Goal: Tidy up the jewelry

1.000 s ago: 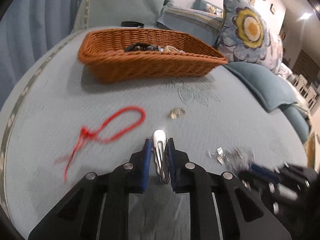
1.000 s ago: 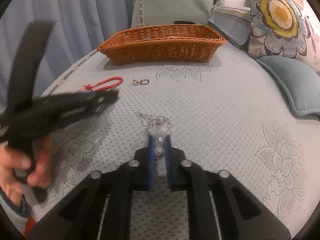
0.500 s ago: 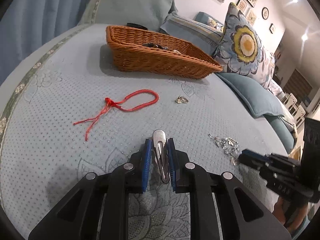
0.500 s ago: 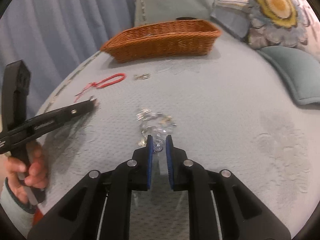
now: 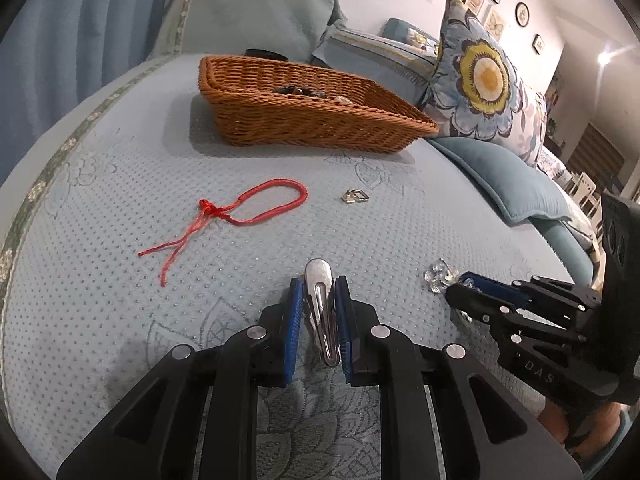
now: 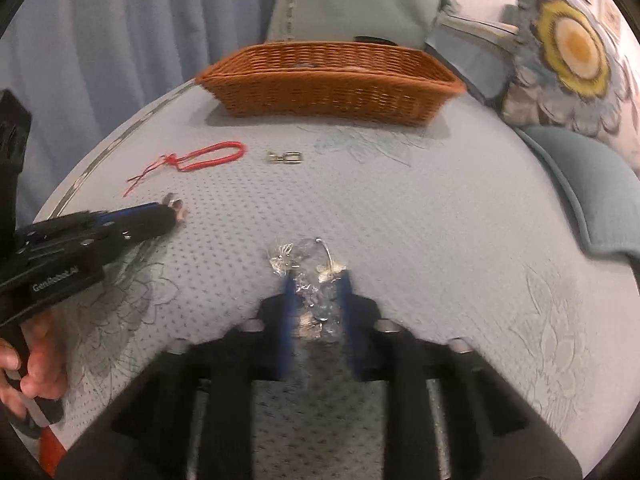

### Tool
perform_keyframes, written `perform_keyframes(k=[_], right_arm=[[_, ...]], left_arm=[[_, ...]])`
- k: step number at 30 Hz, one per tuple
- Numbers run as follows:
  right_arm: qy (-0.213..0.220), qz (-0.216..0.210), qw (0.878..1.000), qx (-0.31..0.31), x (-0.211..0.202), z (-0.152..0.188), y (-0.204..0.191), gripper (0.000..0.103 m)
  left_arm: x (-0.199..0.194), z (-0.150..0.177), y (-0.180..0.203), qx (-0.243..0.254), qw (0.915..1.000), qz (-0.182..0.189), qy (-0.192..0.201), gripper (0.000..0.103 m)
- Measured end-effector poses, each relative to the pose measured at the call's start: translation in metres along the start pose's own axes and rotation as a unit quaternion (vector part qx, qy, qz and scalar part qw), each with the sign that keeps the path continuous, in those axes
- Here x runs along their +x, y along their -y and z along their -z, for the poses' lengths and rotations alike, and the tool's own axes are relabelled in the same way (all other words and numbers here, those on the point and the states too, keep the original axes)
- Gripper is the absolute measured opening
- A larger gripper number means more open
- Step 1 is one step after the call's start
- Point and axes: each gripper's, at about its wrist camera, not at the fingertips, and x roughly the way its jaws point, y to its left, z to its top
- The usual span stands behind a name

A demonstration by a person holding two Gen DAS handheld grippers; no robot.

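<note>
Left wrist view, left gripper (image 5: 318, 308) clamping a silver hair clip (image 5: 320, 312), right gripper (image 6: 317, 300) fingers around a crystal jewelry cluster (image 6: 310, 280), grip unclear, red cord bracelet (image 5: 256, 208) near-left of the wicker basket (image 5: 312, 120).

Basket (image 5: 304, 120) at the far side of the bed cover (image 5: 420, 224), small items inside; pillows behind and to its right. Cord bracelet (image 5: 248, 208) nearer, left; small clasp (image 5: 355, 196) just right of it. Hair clip (image 5: 320, 312) between the left gripper (image 5: 319, 292) fingers; crystal cluster (image 6: 310, 280) between the right gripper (image 6: 318, 284) fingers, to the right of the clip.
</note>
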Motion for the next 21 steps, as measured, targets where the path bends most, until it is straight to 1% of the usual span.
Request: perform_keyframes(k=[1,2,3,8,12,15,17,21], right_arm=[[0.003,0.000,1.000,-0.004,0.000,0.000,-0.001,0.013],[0.007,-0.006,1.000,-0.006,-0.002,0.001,-0.002,0.008],[0.012,-0.013,1.000,-0.005,-0.005,0.002,-0.002,0.007],[0.040,-0.023,0.999,0.002,-0.020,-0.005,-0.002,0.007],[0.062,-0.036,0.997,0.017,-0.035,-0.017,0.007,0.007],[0.079,-0.051,0.995,0.030,-0.047,-0.030,0.014,0.007],[0.093,-0.056,0.994,0.029,-0.054,-0.043,0.018,0.007],[0.121,-0.065,0.990,0.026,-0.063,-0.077,0.027,0.007]], left_arm=[[-0.001,0.000,0.000,0.001,1.0000,0.000,0.001,0.015],[-0.002,0.000,0.000,0.002,1.0000,0.001,0.003,0.015],[-0.003,0.000,0.000,0.003,1.0000,0.002,0.006,0.015],[-0.009,-0.002,-0.001,-0.003,0.9997,0.013,0.020,0.015],[-0.018,-0.008,0.000,-0.008,0.9991,0.026,0.033,0.015],[-0.033,-0.017,0.006,0.000,0.9979,0.036,0.055,0.015],[-0.042,-0.026,0.009,0.009,0.9972,0.036,0.066,0.015],[-0.055,-0.054,0.011,0.021,0.9952,0.038,0.088,0.015]])
